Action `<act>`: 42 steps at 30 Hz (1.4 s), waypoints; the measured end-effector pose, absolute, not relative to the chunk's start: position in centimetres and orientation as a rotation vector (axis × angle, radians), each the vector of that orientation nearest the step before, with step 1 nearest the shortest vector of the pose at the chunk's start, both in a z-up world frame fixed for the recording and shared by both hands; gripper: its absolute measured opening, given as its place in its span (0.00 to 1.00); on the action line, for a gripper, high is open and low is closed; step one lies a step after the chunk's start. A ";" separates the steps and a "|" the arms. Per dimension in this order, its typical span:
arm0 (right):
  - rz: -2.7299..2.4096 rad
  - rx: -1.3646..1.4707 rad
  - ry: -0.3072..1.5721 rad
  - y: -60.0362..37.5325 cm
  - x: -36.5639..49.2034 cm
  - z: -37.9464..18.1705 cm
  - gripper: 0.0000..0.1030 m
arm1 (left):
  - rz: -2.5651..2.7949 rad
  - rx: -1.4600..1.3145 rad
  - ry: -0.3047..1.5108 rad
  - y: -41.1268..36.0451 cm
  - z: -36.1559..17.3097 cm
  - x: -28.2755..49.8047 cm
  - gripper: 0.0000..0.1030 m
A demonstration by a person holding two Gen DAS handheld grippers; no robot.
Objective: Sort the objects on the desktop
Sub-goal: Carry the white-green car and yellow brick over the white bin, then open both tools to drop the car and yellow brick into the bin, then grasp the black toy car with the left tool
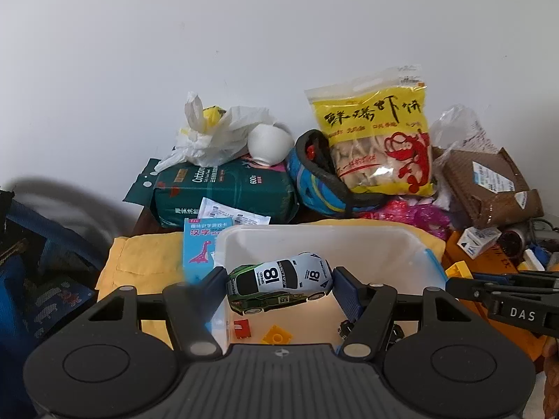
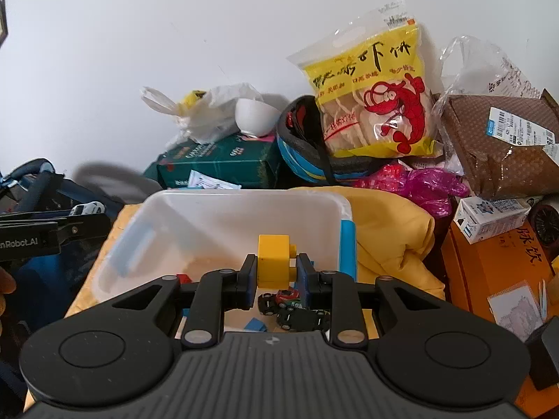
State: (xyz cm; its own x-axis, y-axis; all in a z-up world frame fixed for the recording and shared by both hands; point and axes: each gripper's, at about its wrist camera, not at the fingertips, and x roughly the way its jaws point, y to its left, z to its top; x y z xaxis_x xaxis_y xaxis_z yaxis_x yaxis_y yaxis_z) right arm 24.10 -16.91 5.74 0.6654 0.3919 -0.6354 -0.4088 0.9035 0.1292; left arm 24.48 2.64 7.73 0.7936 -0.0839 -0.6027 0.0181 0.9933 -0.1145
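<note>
My left gripper (image 1: 278,284) is shut on a white and green toy race car (image 1: 279,281) numbered 18, held over the white plastic bin (image 1: 325,235). My right gripper (image 2: 275,270) is shut on a yellow building block (image 2: 275,260), held over the same bin (image 2: 241,206). In the bin lie a red brick (image 1: 242,328), a yellow brick (image 1: 276,335), small toy cars (image 2: 295,310) and a blue brick (image 2: 255,324). The right gripper's body (image 1: 503,296) shows at the right of the left wrist view.
The bin sits on a yellow cloth (image 2: 387,237). Behind it are a green tissue pack (image 1: 223,188), a white bowl (image 1: 269,143), a blue helmet (image 1: 321,181), a yellow snack bag (image 1: 377,132) and a brown parcel (image 2: 499,143). An orange box (image 2: 496,272) and milk carton (image 2: 489,218) stand right.
</note>
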 end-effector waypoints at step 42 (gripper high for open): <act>0.485 -0.050 0.731 -20.9 12.8 -0.6 0.59 | -0.056 0.043 0.877 3.9 -6.0 15.0 0.71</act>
